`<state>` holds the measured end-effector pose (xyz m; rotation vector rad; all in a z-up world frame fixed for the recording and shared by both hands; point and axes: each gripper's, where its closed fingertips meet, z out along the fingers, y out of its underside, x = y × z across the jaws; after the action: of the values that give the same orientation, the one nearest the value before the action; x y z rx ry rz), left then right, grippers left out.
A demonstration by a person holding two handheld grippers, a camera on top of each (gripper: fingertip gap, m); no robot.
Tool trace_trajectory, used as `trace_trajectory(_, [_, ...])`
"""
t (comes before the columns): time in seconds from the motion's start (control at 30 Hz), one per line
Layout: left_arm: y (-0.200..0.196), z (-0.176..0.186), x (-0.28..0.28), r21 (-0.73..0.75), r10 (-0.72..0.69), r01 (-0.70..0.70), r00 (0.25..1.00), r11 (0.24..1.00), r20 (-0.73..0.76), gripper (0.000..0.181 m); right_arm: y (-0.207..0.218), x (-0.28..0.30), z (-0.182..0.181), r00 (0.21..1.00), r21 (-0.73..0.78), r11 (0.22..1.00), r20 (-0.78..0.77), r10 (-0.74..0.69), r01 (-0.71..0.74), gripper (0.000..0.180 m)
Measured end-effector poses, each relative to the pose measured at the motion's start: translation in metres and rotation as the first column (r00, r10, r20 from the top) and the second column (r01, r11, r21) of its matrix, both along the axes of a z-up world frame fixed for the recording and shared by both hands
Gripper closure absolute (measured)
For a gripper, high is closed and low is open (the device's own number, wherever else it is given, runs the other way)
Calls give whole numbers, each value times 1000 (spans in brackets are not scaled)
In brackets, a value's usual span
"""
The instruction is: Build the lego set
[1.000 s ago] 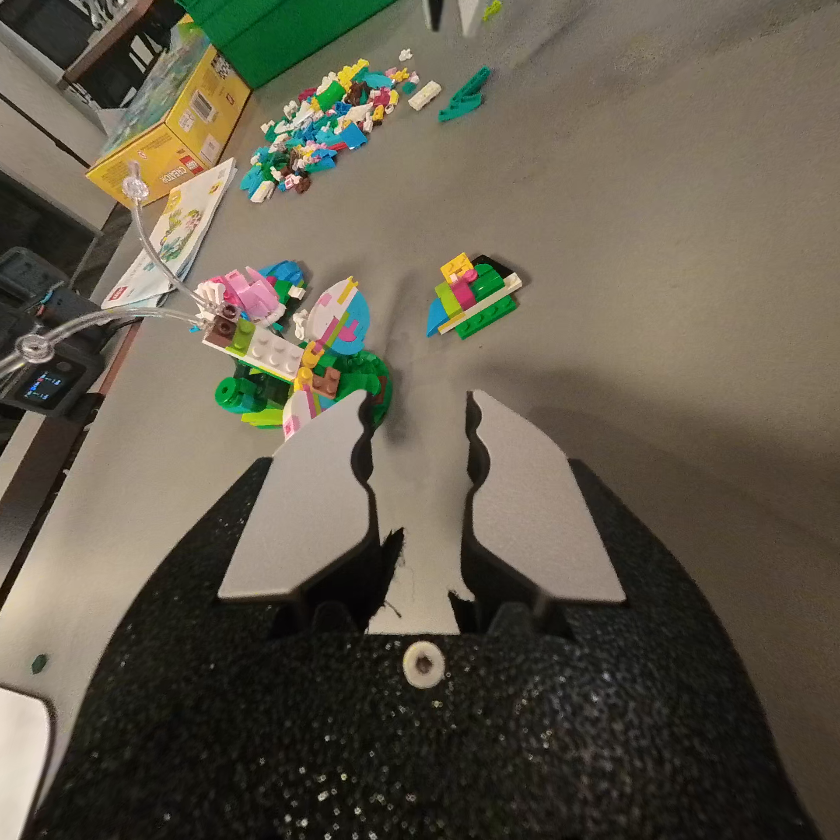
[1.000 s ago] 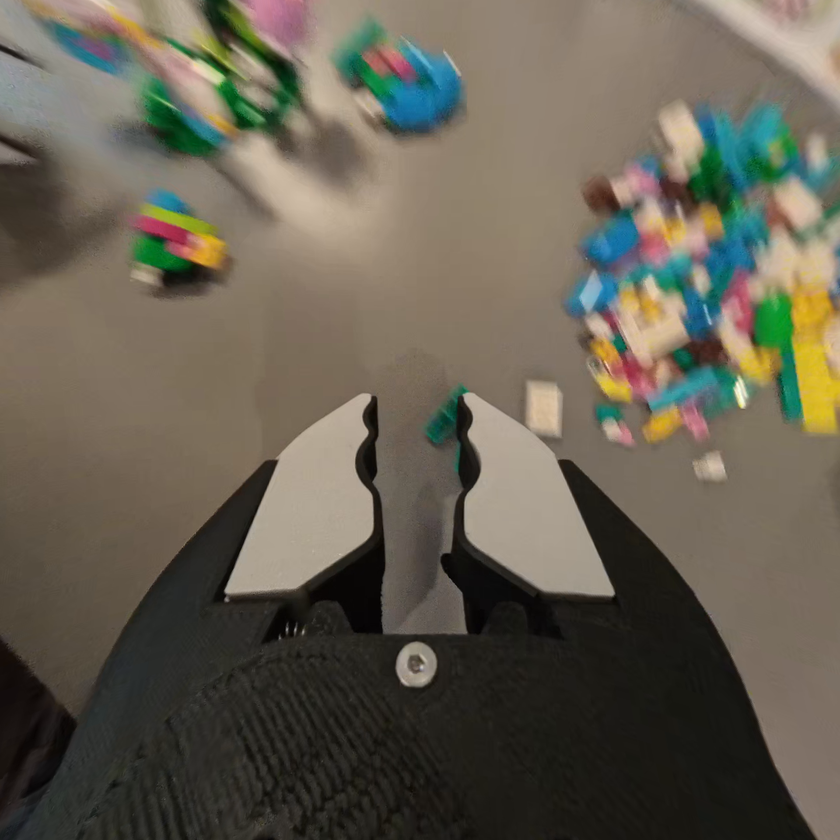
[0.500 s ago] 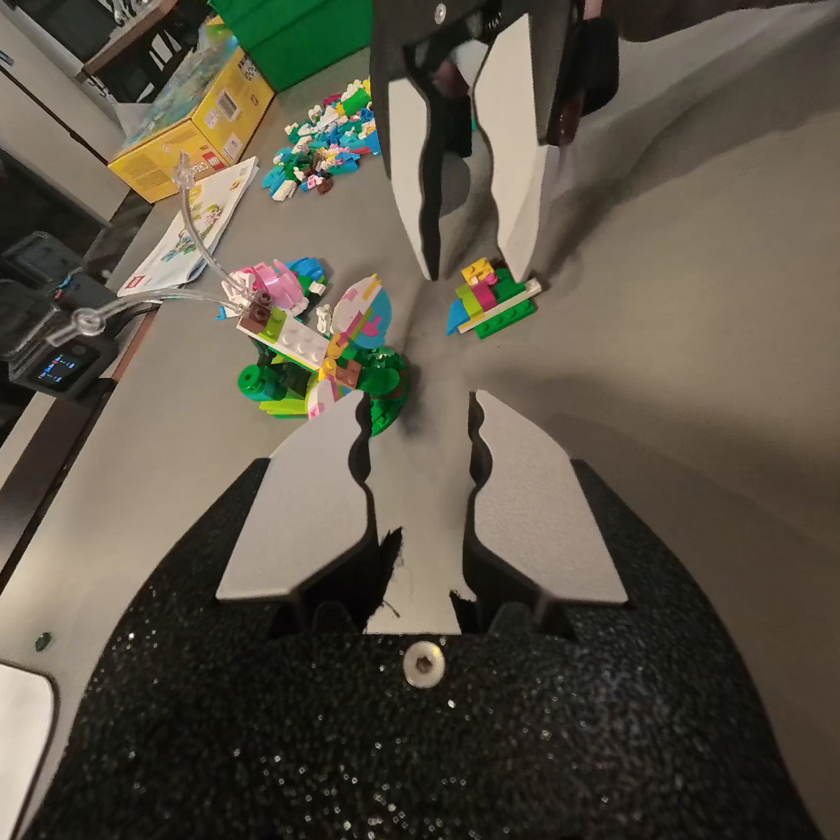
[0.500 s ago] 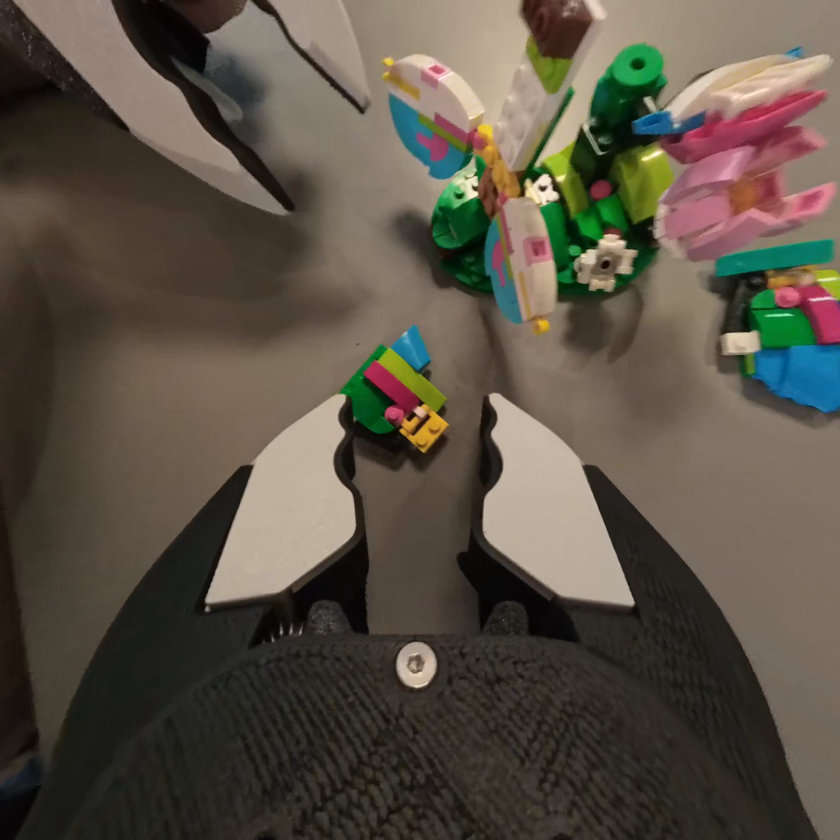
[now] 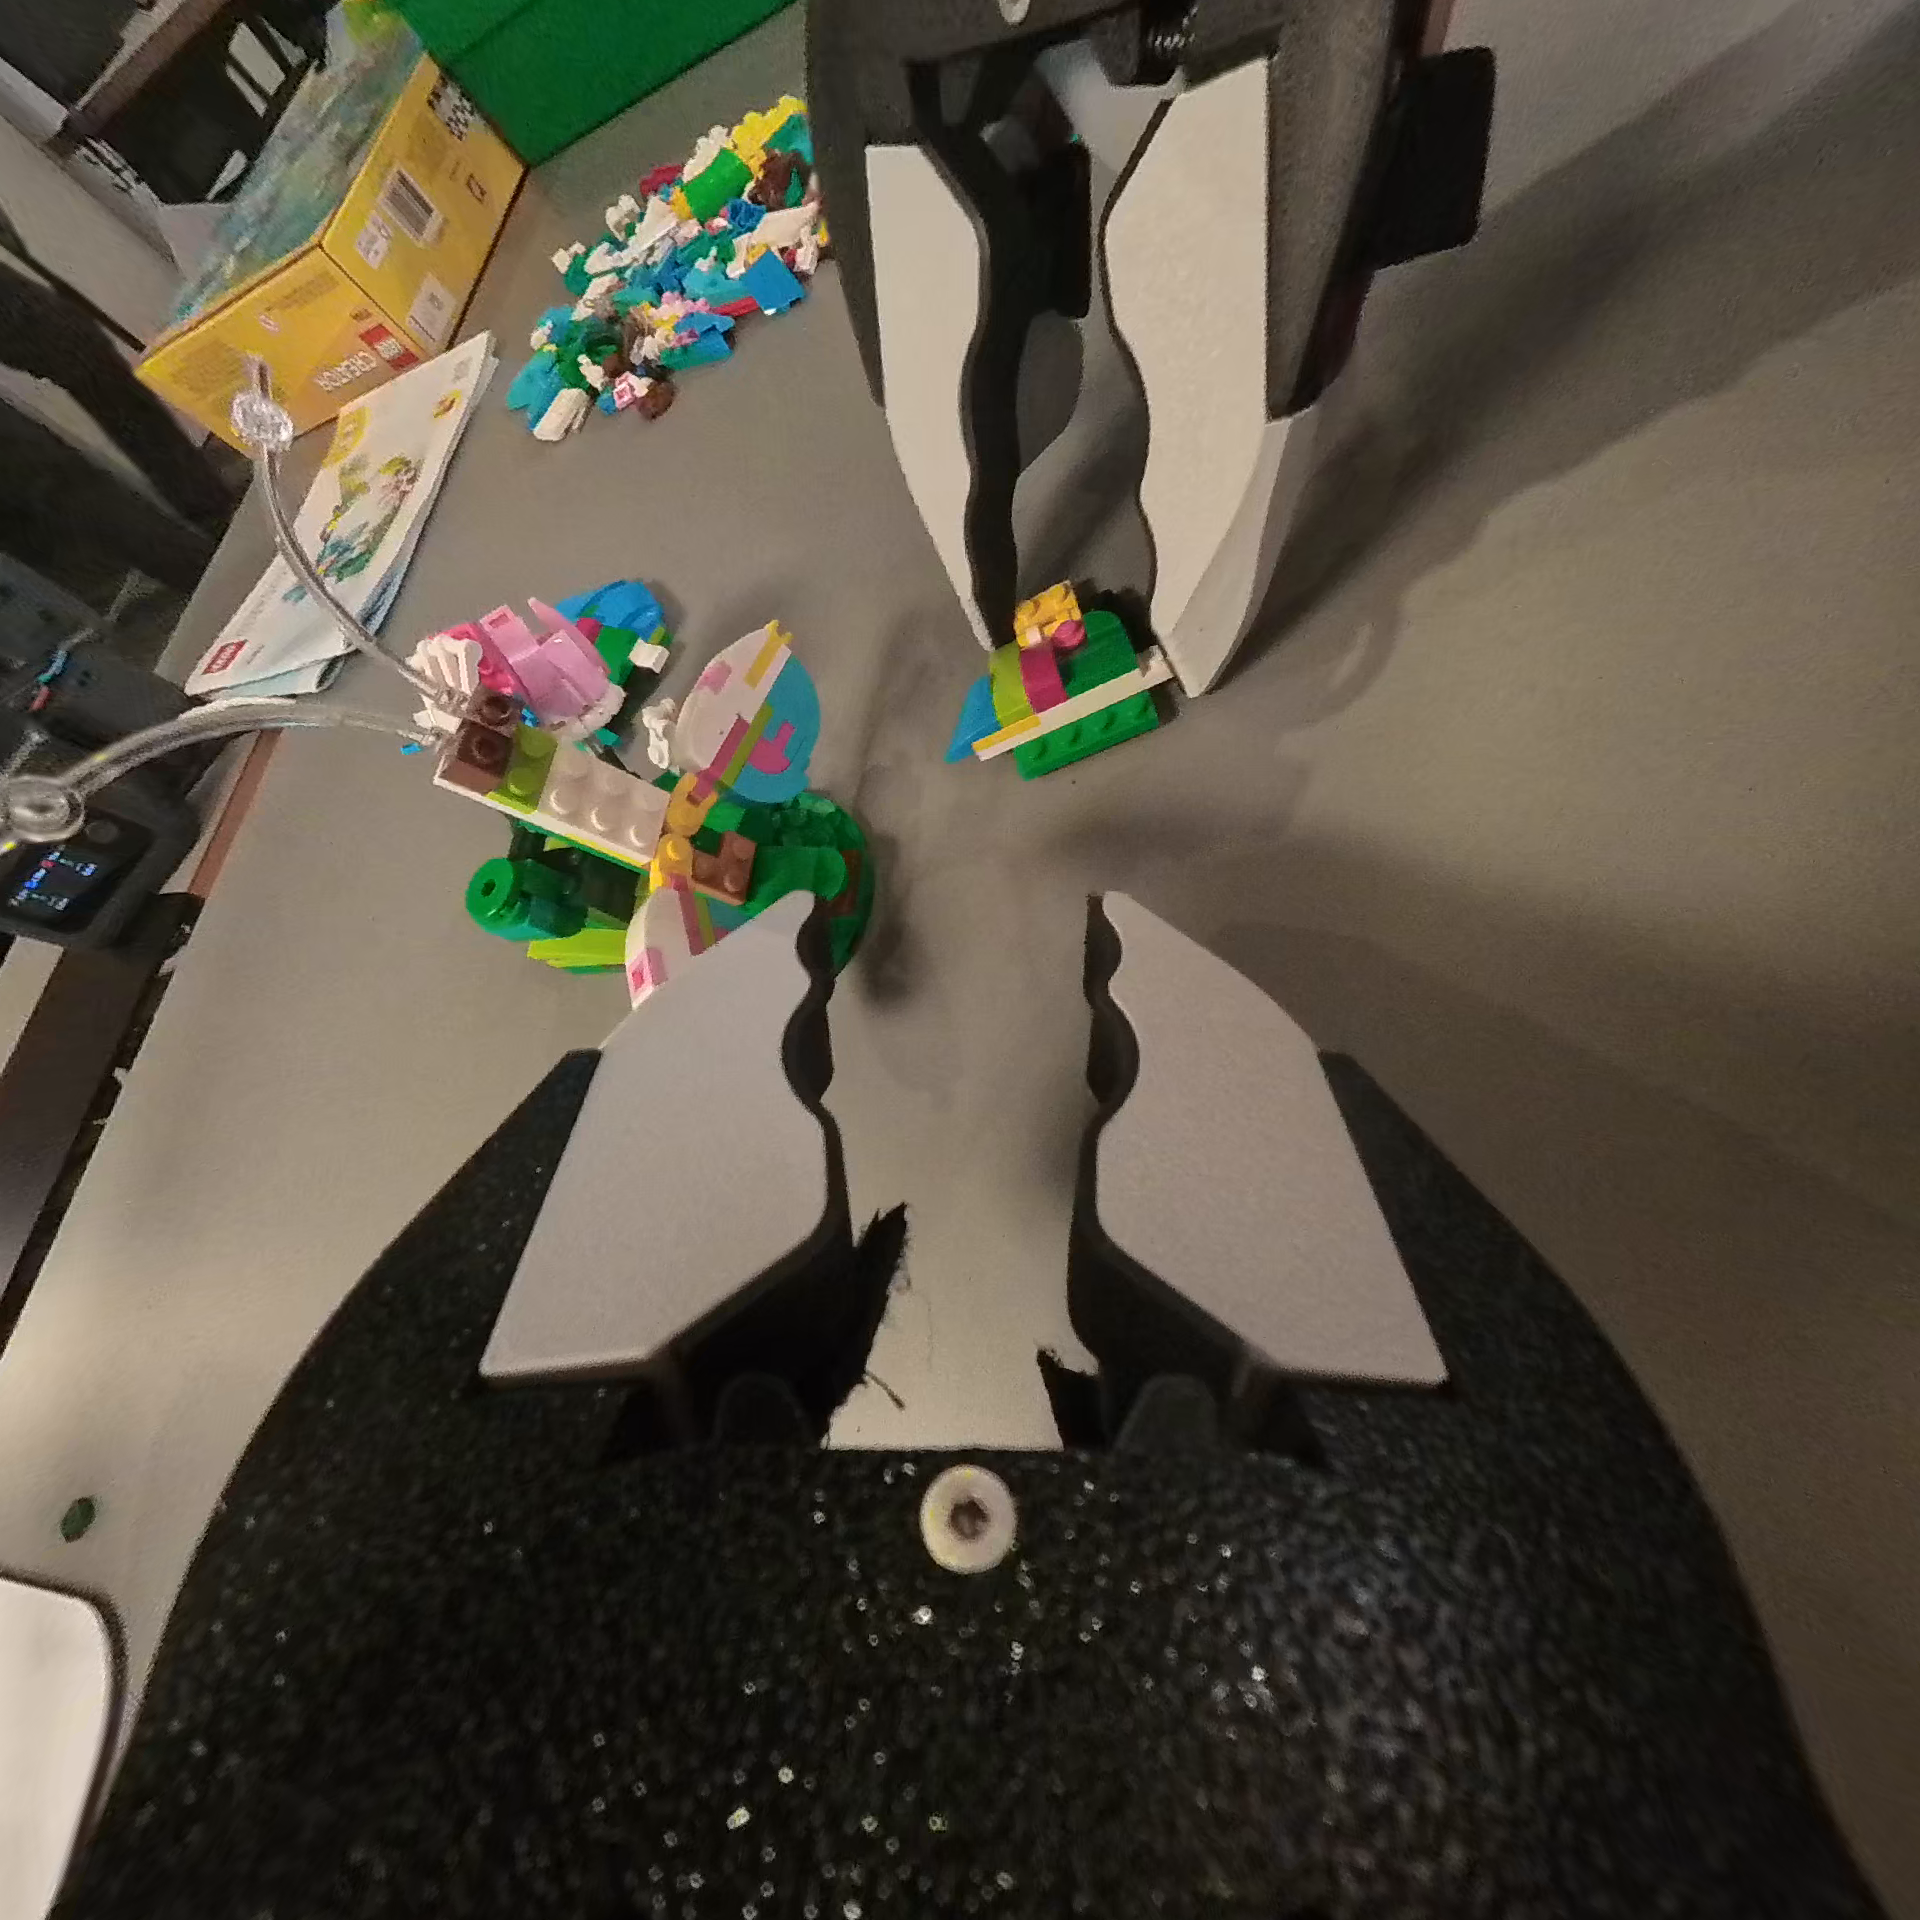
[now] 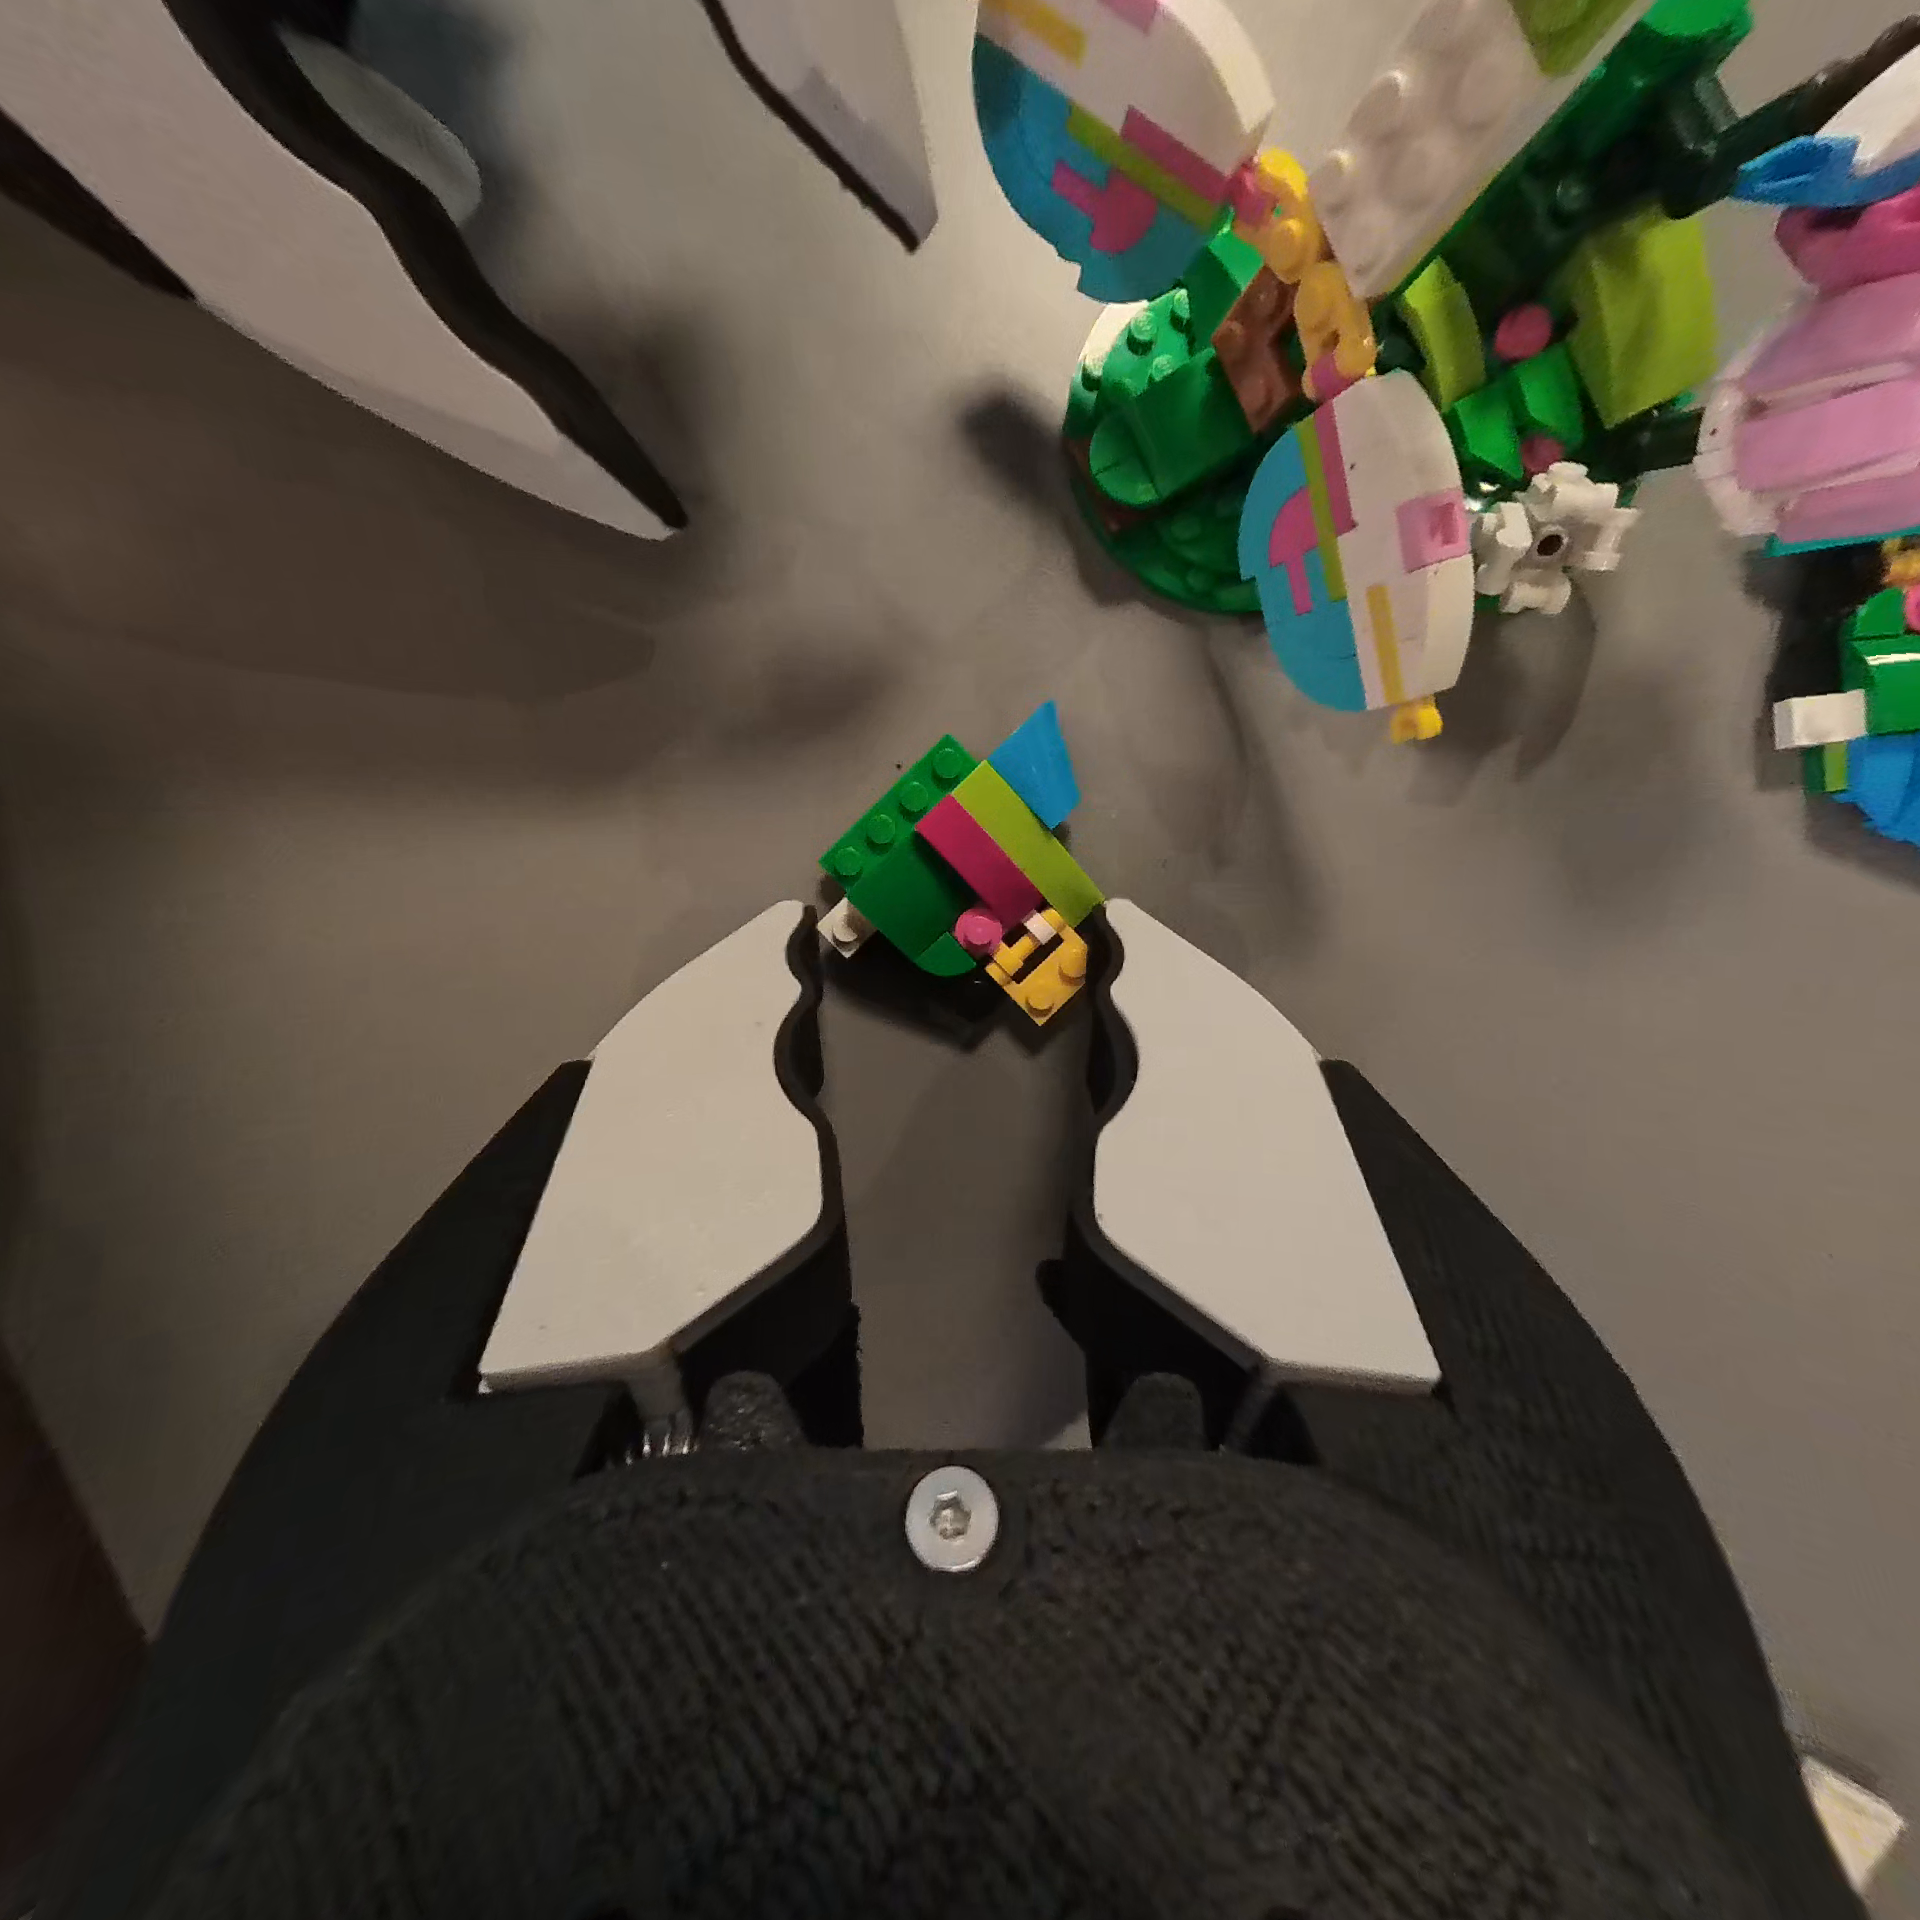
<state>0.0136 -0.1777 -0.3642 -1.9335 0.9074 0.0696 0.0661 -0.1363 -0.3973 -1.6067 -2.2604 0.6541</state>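
A small sub-assembly [image 6: 956, 862] of green, lime, magenta, blue and yellow bricks lies on the grey table; it also shows in the left wrist view [image 5: 1060, 686]. My right gripper [image 6: 956, 920] is open, its fingertips on either side of the sub-assembly's near end; it also shows from the left wrist view [image 5: 1081, 644]. The butterfly model on a green base [image 5: 675, 821] stands left of it, and shows in the right wrist view [image 6: 1351, 312]. My left gripper [image 5: 951, 914] is open and empty, beside the model's base, and it shows at the top left of the right wrist view [image 6: 790, 384].
A pile of loose bricks [image 5: 675, 281], a yellow box [image 5: 343, 239], an instruction booklet [image 5: 353, 520] and a green bin [image 5: 582, 52] lie at the far left. A small camera device [image 5: 62, 862] sits at the table's left edge. Another sub-assembly [image 6: 1860, 727] lies behind the model. Some 8 cm of space lies between my two pairs of fingers.
My right gripper has swung from the loose bricks to the small sub-assembly, opened wider and come down around it. My left gripper has stayed open beside the model.
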Motion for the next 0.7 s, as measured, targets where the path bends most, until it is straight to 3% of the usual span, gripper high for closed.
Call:
trace_trajectory(0.03, [0, 1, 0, 2, -2, 2, 1000, 1000, 2, 135, 2, -1, 0, 1000, 16, 1000, -3, -1, 1, 132])
trace_trajectory(0.3, [-3, 4, -5, 4, -4, 4, 1000, 1000, 5, 134, 3, -25, 37, 976, 147, 987, -197, 88, -60, 132])
trace_trajectory(0.5, [-1, 19, 1, 52, -9, 1, 988, 999, 152, 128, -18, -29, 44, 894, 246, 949, -354, 275, -195, 132])
trace_trajectory(0.7, [-1, 36, 16, 62, -52, 31, 924, 998, 378, 125, -25, -32, 56, 820, 170, 968, -518, 245, -182, 132])
